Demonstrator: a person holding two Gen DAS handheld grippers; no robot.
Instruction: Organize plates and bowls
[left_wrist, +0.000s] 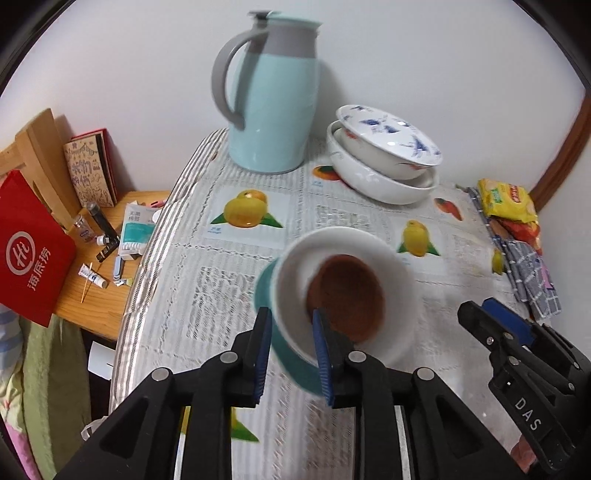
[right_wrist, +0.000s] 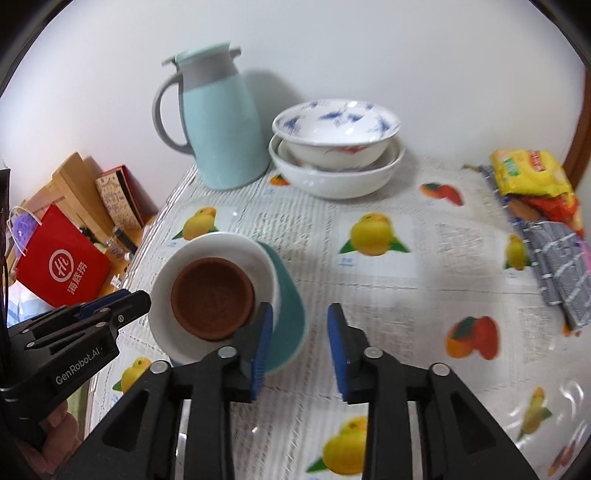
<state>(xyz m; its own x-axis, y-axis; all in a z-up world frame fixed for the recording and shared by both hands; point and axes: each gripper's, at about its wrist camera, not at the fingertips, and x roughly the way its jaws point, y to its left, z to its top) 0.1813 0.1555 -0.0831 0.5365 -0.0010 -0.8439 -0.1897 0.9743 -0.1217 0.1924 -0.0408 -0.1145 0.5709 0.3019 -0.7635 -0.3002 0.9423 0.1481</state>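
I am holding the left gripper (left_wrist: 293, 354) closed on the near edge of a tilted stack of dishes: a teal plate (left_wrist: 291, 365) underneath, a white bowl (left_wrist: 343, 291) on it and a brown dish (left_wrist: 347, 295) nested inside, with one blue pad outside the teal rim and the other pressing inside the white bowl. The stack is hanging tipped above the fruit-print tablecloth (left_wrist: 207, 288), near the table's front left side. My right gripper (right_wrist: 301, 354) is hovering just to the right of the stack with its fingers spread apart and nothing between them; its left pad is sitting close against the teal plate's (right_wrist: 291, 317) edge, and I cannot tell whether it is touching. At the back of the table the blue-patterned bowl (right_wrist: 336, 129) is sitting in a larger white bowl (right_wrist: 332, 177), beside the mint thermos jug (right_wrist: 221, 125). Snack packets (right_wrist: 528, 173) and a grey checked cloth (right_wrist: 557, 273) are lying along the right edge.
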